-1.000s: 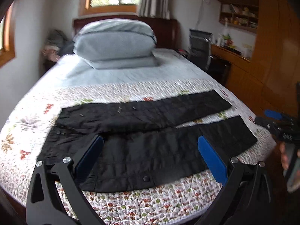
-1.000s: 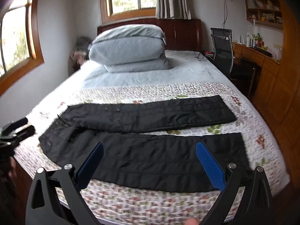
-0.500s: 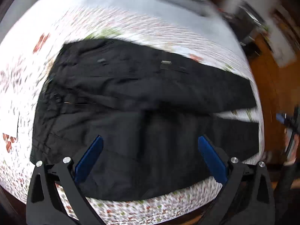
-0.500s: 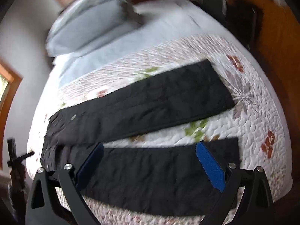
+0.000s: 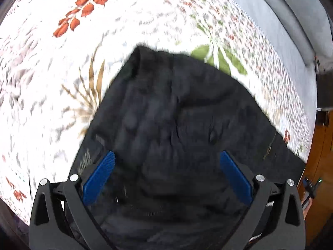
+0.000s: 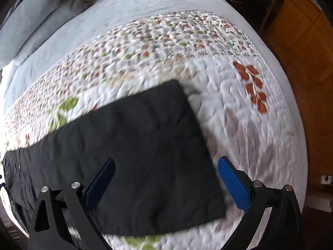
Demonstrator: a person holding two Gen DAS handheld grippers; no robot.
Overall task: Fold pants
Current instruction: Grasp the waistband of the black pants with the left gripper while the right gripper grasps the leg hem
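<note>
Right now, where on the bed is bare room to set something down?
Free: quilt right of the pants hem, out to the bed edge; quilt left of the pants waist; grey sheet beyond the quilt. Crowded: the strip under both open grippers.

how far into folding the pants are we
Barely started. Done: the pants lie flat on the quilt, with no fold showing in either view. In hand: nothing is gripped; the left gripper is open over the waist end, and the right gripper is open over a leg's cuff end. Left: grip the fabric and make every fold.
</note>
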